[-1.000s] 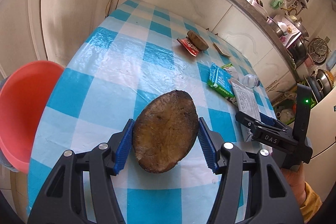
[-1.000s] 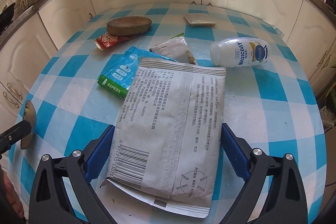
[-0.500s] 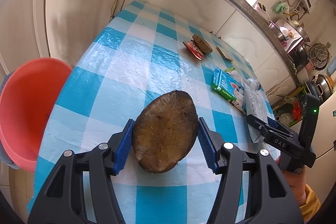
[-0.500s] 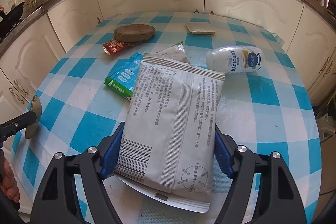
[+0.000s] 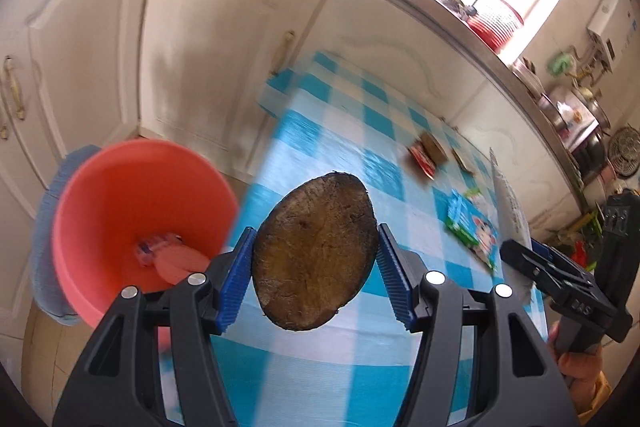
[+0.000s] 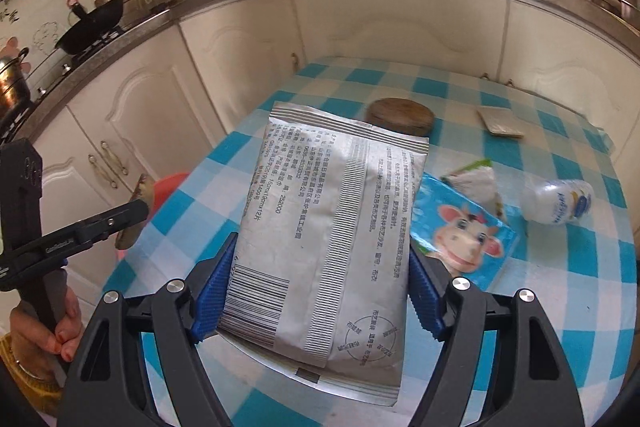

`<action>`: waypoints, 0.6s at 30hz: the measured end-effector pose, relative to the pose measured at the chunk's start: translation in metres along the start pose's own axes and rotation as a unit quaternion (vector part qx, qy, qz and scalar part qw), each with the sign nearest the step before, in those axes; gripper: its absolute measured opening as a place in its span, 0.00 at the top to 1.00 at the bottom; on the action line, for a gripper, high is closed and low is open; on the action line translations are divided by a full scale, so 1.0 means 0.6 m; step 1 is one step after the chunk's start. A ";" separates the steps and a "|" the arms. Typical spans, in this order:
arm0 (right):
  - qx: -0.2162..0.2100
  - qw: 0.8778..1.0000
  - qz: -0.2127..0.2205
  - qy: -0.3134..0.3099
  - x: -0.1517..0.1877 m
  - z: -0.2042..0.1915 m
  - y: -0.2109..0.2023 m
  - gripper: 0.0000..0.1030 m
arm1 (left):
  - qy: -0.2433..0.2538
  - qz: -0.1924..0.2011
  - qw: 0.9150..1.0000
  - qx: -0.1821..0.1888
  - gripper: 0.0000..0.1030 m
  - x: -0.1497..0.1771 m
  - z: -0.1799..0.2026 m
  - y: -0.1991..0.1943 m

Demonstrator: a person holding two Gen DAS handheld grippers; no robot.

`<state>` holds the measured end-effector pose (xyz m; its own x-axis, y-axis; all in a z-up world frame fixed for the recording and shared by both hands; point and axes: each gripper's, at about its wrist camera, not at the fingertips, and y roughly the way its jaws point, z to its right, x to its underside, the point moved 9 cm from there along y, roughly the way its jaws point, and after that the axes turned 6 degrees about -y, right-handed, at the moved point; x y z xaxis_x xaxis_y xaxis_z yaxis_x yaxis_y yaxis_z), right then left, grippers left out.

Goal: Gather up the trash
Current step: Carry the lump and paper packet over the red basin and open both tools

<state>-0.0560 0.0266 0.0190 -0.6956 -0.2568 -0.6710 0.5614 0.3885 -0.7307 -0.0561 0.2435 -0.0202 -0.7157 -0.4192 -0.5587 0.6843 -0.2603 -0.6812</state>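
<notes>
Two items lifted: left gripper (image 5: 316, 263) clamps brown slab (image 5: 316, 251), right gripper (image 6: 316, 287) clamps white packet (image 6: 328, 239); neither binned in red basin (image 5: 100, 195). Bottle (image 6: 560, 201), wrappers left.

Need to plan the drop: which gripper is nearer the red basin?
Left. The left gripper, holding the brown oval slab, is right beside the red basin; the right gripper, holding the silver packet, is over the table, farther away.

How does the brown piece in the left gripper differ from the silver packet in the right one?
The brown oval slab is dark, rough and unprinted; the silver packet is pale, smooth, rectangular and covered in print with a barcode. The packet reaches well beyond its gripper; the slab is more compact. Both are clamped and lifted off the table.
</notes>
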 end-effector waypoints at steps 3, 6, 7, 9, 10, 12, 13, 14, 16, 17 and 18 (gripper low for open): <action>-0.039 0.999 -0.005 -0.031 -0.024 -0.056 0.023 0.26 | -0.021 0.020 0.999 -0.028 0.41 -0.024 -0.045 -0.015; -0.078 0.995 -0.016 -0.063 -0.045 -0.108 0.054 0.26 | -0.039 0.040 0.997 -0.057 0.41 -0.044 -0.092 -0.027; -0.088 0.993 -0.020 -0.075 -0.051 -0.125 0.065 0.26 | -0.043 0.045 0.996 -0.065 0.41 -0.049 -0.104 -0.030; -0.103 0.990 -0.026 -0.097 -0.060 -0.155 0.086 0.26 | -0.049 0.051 0.994 -0.079 0.41 -0.060 -0.128 -0.036; -0.111 0.988 -0.028 -0.107 -0.065 -0.168 0.097 0.26 | -0.052 0.054 0.994 -0.083 0.41 -0.064 -0.136 -0.037; -0.126 0.984 -0.037 -0.123 -0.071 -0.202 0.118 0.26 | -0.060 0.053 0.993 -0.087 0.41 -0.065 -0.154 -0.031; -0.131 0.982 -0.041 -0.131 -0.074 -0.218 0.128 0.26 | -0.062 0.049 0.993 -0.091 0.41 -0.062 -0.161 -0.026; -0.136 0.980 -0.044 -0.139 -0.075 -0.230 0.137 0.26 | -0.068 0.045 0.992 -0.093 0.41 -0.060 -0.170 -0.019; -0.142 0.977 -0.054 -0.152 -0.075 -0.251 0.155 0.26 | -0.082 0.039 0.991 -0.099 0.41 -0.052 -0.189 -0.010; -0.144 0.975 -0.060 -0.157 -0.074 -0.261 0.166 0.26 | -0.088 0.037 0.990 -0.101 0.41 -0.047 -0.197 -0.006; -0.145 0.974 -0.066 -0.160 -0.071 -0.271 0.175 0.26 | -0.091 0.036 0.990 -0.104 0.41 -0.044 -0.204 -0.006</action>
<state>-0.0401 0.2224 -0.0087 -0.5515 -0.5672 -0.6117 0.2932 0.5547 -0.7787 -0.0569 0.3616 -0.0611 -0.6159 -0.5843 -0.5285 0.6758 -0.0471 -0.7356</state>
